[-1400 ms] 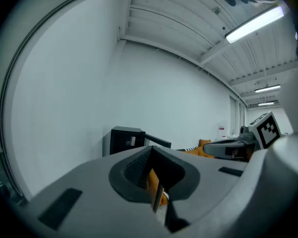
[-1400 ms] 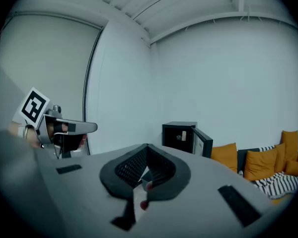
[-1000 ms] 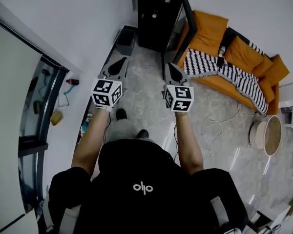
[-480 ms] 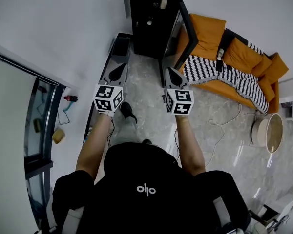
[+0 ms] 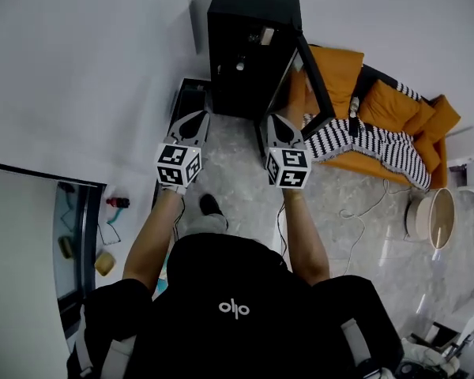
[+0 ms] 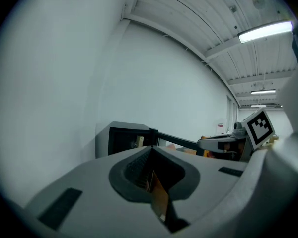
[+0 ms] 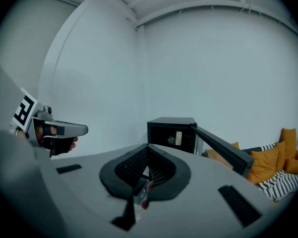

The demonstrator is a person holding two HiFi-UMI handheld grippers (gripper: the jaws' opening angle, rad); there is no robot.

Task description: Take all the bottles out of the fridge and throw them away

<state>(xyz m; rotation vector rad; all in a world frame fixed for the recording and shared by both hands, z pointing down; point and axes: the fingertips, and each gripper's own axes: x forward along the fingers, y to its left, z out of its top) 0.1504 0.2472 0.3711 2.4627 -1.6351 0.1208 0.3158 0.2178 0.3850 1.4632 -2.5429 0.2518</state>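
The person is walking in, and the fridge (image 5: 249, 22) is sliding from the far top edge of the head view down to a full, close 12 o'clock. A moment back only its lower part was showing; now the whole black box is in frame with its door (image 5: 306, 69) standing open out toward 1 o'clock.

The left tool (image 5: 191, 122) and the right tool (image 5: 278, 126) are travelling forward side by side. Both are pressed together and carrying nothing, and each gripper view is showing its tips meeting with only the room beyond.

Inside the fridge, small pale shapes (image 5: 239, 65) are sitting on the shelves. They are too small to call, but the bottles are presumably there, so nothing is out yet.

A dark bin (image 5: 186, 93) is standing on the floor (image 5: 237, 156) just beside the fridge at 11 o'clock, partly behind the left tool. It is looking like the likely drop spot. The orange sofa (image 5: 340, 61) is staying off at 2 o'clock.

So this is the approach closing. Next the tools are going to need spreading before either one reaches a shelf.
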